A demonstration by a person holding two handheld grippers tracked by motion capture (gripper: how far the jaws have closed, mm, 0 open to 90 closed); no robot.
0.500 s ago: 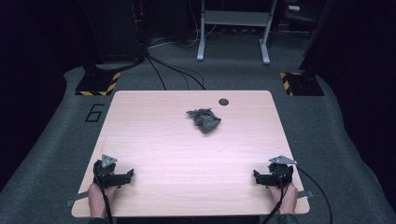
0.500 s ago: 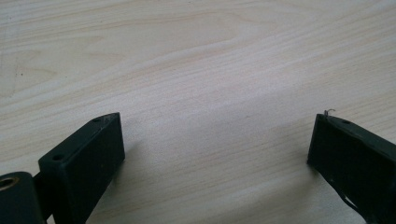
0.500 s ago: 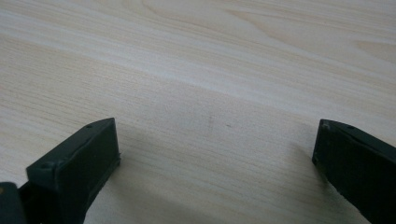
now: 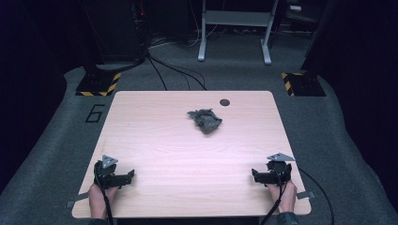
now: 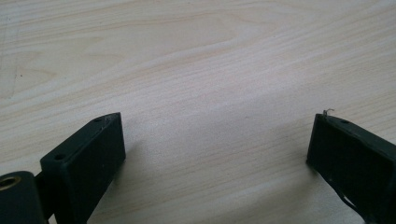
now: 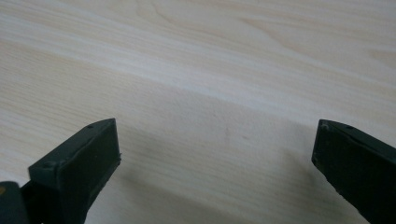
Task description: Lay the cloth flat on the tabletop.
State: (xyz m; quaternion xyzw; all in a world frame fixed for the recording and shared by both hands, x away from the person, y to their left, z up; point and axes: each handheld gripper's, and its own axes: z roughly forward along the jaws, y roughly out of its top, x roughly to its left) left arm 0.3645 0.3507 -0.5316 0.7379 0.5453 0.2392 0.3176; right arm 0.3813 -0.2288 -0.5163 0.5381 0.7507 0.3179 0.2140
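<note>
A crumpled dark grey cloth [image 4: 205, 119] lies on the light wooden table [image 4: 155, 140], past its middle toward the far edge. My left gripper [image 4: 127, 176] rests near the front left corner, held by a hand, far from the cloth. My right gripper [image 4: 256, 175] rests near the front right corner in the other hand. In the left gripper view my left gripper [image 5: 215, 140] has its jaws wide apart over bare wood. The right gripper view has my right gripper [image 6: 215, 144] open the same way, with nothing between the jaws.
A small dark round disc [image 4: 225, 102] sits near the table's far edge, right of the cloth. Grey carpet surrounds the table, with cables, black-and-yellow striped bases [image 4: 99, 84] and a metal stand [image 4: 233, 28] beyond the far side.
</note>
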